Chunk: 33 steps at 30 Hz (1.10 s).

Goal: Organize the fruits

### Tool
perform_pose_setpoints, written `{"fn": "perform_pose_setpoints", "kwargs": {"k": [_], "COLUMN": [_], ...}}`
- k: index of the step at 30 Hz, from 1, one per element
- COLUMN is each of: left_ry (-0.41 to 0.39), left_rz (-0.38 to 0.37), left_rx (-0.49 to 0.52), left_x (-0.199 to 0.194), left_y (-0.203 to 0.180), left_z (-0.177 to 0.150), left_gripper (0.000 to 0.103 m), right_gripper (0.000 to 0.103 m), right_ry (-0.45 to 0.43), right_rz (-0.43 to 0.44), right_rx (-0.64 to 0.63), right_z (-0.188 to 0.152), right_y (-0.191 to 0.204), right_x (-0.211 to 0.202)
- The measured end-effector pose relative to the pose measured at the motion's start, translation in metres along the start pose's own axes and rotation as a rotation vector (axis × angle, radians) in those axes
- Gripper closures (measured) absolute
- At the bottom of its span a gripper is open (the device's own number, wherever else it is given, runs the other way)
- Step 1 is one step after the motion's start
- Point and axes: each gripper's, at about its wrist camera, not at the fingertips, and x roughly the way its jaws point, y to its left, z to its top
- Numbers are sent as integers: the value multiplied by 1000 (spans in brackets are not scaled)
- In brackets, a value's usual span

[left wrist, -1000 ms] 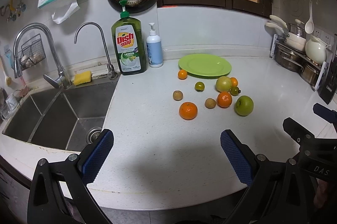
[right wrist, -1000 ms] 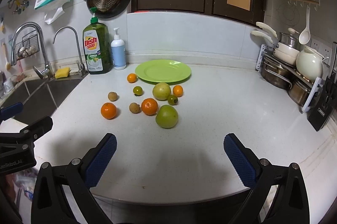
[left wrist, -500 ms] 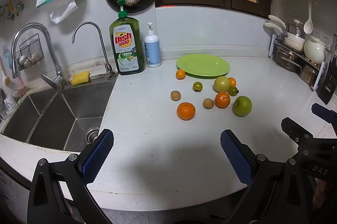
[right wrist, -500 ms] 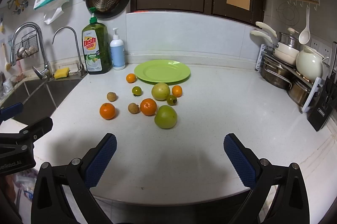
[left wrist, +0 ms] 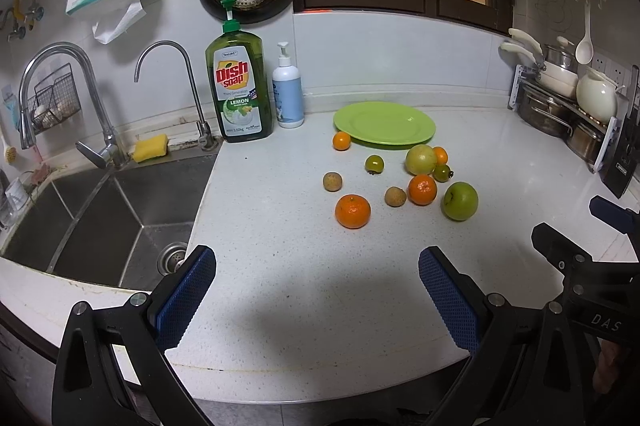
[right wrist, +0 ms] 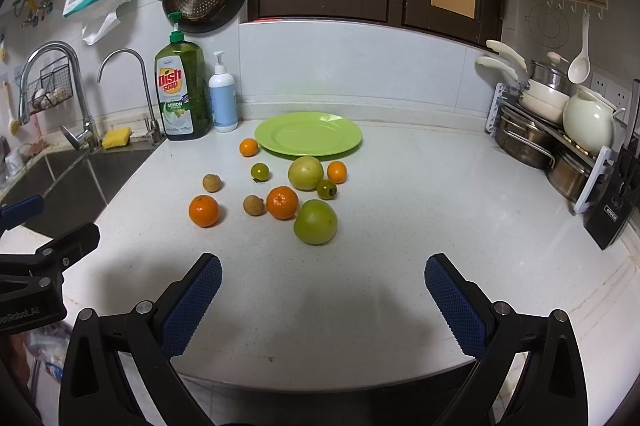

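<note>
Left claw [left wrist: 316, 290]: black frame, blue textured pads, spread wide, holding nothing, above the near edge of the white speckled surface [left wrist: 280, 246].
Right claw [right wrist: 322, 288]: same build, equally wide apart, empty, facing the fruit from the near edge.
Fruit position: loose cluster mid-surface, just in front of the round lime-green plate [right wrist: 308, 134]; none on the plate.
Large fruit: one glossy green apple [right wrist: 315, 222] nearest the right claw; one pale yellow-green round fruit [right wrist: 305, 173] close to the plate.
Oranges: four, two larger mandarins [right wrist: 204, 211] [right wrist: 282, 202] and two small ones [right wrist: 248, 147] [right wrist: 336, 172].
Small green fruits: two, with dark calyxes [right wrist: 259, 172] [right wrist: 326, 189].
Brown fruits: two small rough-skinned balls [right wrist: 211, 183] [right wrist: 253, 205].
Orientation: all roughly round, no clear long axis.
Total: ten pieces.
</note>
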Motion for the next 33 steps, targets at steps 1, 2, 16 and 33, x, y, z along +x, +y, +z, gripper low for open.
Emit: {"fn": "perform_pose_setpoints", "kwargs": {"k": [1,2,16,33], "left_ry": [0,0,7,108], "left_rz": [-1,-3,-48,6], "left_rx": [1,1,33,-4], "left_x": [1,2,18,86], "left_y": [0,1,13,-9], "left_z": [0,0,3,18], "left_gripper": [0,0,0,9], "right_gripper": [1,1,1,1], "right_ry": [0,1,27,117], "right_rz": [0,0,-19,69], "right_rx": [0,1,20,-40], "right_z": [0,0,2,13], "right_y": [0,0,11,5], "right_x": [0,1,13,80]}}
